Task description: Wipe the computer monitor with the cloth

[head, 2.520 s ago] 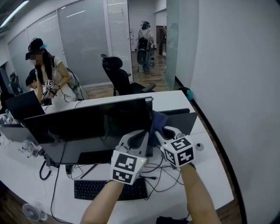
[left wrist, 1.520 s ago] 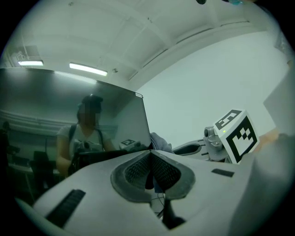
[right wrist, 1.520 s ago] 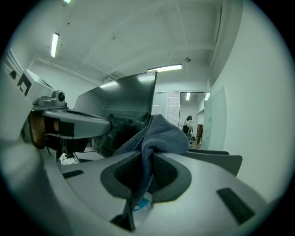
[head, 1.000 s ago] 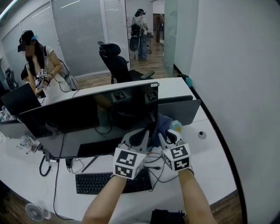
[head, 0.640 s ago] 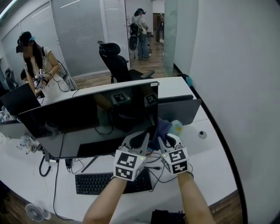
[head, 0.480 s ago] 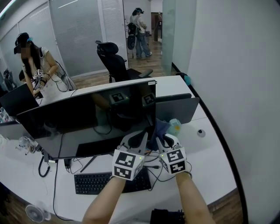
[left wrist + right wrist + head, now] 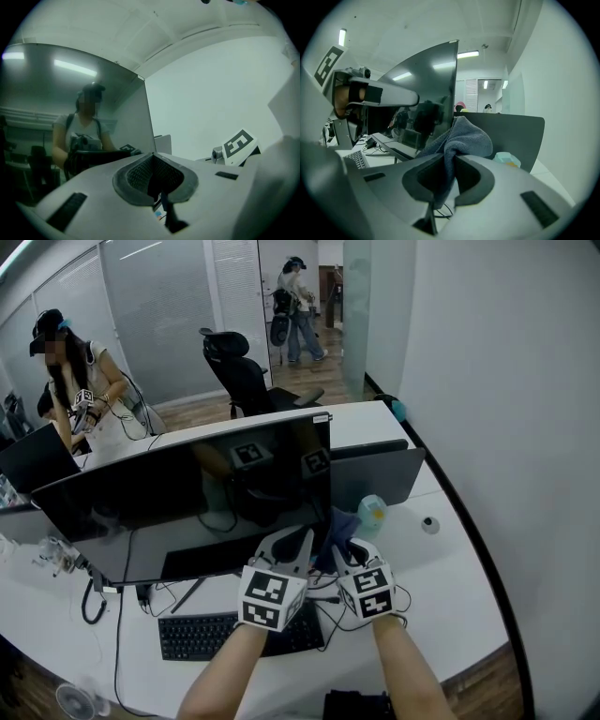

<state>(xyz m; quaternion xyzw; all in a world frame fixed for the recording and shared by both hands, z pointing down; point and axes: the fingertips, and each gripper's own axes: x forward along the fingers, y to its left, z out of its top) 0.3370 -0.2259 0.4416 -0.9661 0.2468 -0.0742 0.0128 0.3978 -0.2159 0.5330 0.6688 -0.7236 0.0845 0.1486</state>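
Two bare forearms reach forward over a black keyboard [image 7: 230,634] and tangled cables [image 7: 328,604] on the white table [image 7: 455,587]. The left gripper [image 7: 151,159] has its fingers pressed together, empty. Beside it, the right gripper [image 7: 449,161] pinches a grey-blue cloth [image 7: 465,135] in its fingers, bunched near the dark monitor's [image 7: 187,502] lower right corner. A teal bottle [image 7: 372,510] stands behind.

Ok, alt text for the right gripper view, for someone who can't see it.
The right tongs clamp a grey-blue cloth, held up beside the right edge of the dark monitor. A dark partition and a pale teal container stand behind.
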